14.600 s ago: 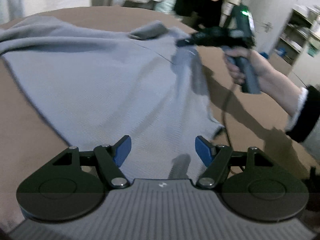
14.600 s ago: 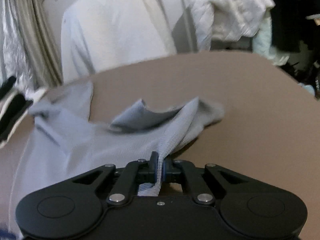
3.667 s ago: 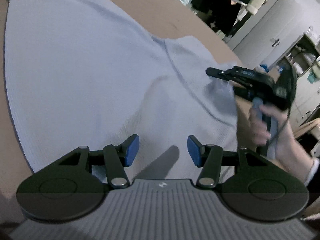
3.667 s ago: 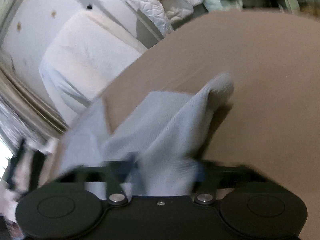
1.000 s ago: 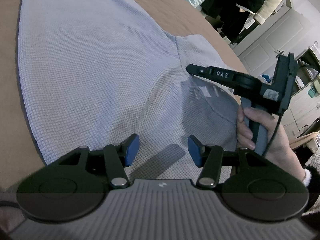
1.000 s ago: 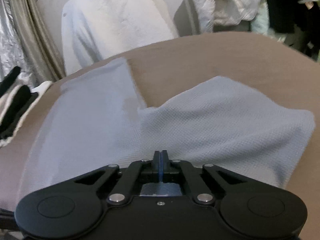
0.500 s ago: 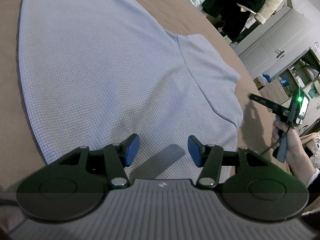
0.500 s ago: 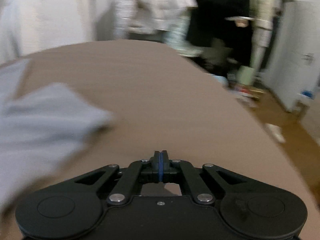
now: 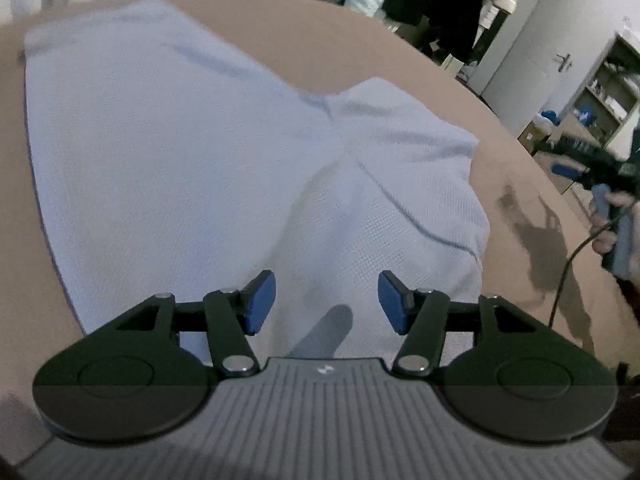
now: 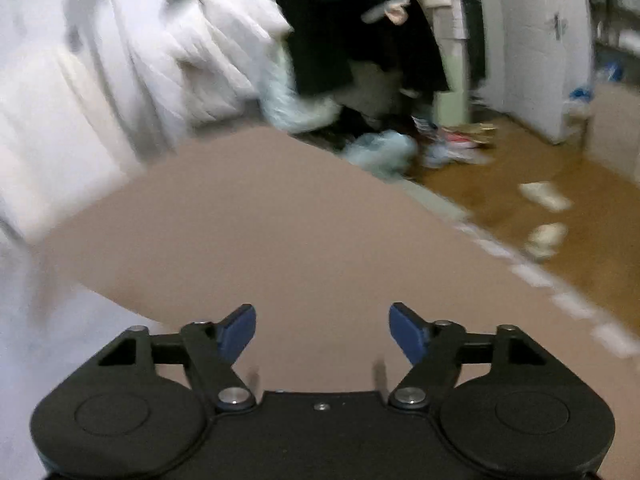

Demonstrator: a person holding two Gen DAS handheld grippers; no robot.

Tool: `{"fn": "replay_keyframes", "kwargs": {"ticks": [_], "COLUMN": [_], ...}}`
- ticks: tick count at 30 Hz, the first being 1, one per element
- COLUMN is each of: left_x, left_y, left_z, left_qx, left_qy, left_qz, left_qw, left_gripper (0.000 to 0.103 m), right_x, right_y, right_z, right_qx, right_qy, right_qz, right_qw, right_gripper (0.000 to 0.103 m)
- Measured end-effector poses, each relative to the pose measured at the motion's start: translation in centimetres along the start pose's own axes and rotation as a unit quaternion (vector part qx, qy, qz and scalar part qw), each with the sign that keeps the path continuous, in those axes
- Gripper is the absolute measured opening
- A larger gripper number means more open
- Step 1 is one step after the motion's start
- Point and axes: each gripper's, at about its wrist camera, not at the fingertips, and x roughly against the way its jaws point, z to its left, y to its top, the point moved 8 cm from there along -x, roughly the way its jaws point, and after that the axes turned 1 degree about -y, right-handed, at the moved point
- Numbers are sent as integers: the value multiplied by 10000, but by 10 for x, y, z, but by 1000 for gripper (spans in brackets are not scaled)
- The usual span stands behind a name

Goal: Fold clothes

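Left gripper (image 9: 326, 300): jaws spread wide, holding nothing, poised low over the near hem of the garment.
Right gripper (image 10: 322, 330): jaws likewise apart and empty, pointed out over bare table with only a sliver of pale cloth at the far left of its view; from the left wrist view it shows at the right edge (image 9: 580, 168), well apart from the cloth.
Garment (image 9: 168, 152): a pale blue waffle-knit top spread on the brown table (image 9: 516, 184); the body lies mostly flat, while its sleeve (image 9: 408, 140) sits to the right with a raised crease running toward the hem.
Stage, as I judge it: laid out and roughly smoothed, no fold made yet.
Risk one: the ridge between body and sleeve looks puffed up; folding over it would likely trap a wrinkle.
Risk two: pinching the hem with one gripper alone may drag the whole top across the smooth table rather than lift a clean edge.
Risk three: both views are motion-blurred, so a hasty grab could catch two layers or miss the edge.
Surroundings: hanging clothes (image 10: 352, 32) behind the table, clutter on the floor (image 10: 460, 144).
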Motion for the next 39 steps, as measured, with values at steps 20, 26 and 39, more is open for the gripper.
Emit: {"fn": "replay_keyframes", "kwargs": {"ticks": [20, 26, 39], "left_x": [54, 87, 112], "left_y": [-20, -22, -42], "left_z": [79, 95, 126], "left_qx": [1206, 1416, 1868], "left_qy": [694, 715, 836], "left_qz": [-111, -416, -585], "left_qw": [9902, 9865, 9771], "left_gripper": [56, 57, 57], "right_x": [-57, 26, 76], "right_y": [-49, -42, -168], "right_z": [153, 243, 298], "right_qx": [472, 2247, 3747], "right_qy": [2007, 2480, 3593], "right_qz": [152, -524, 1535], "right_qw": [9784, 9409, 8408], "right_gripper": [12, 12, 57]}}
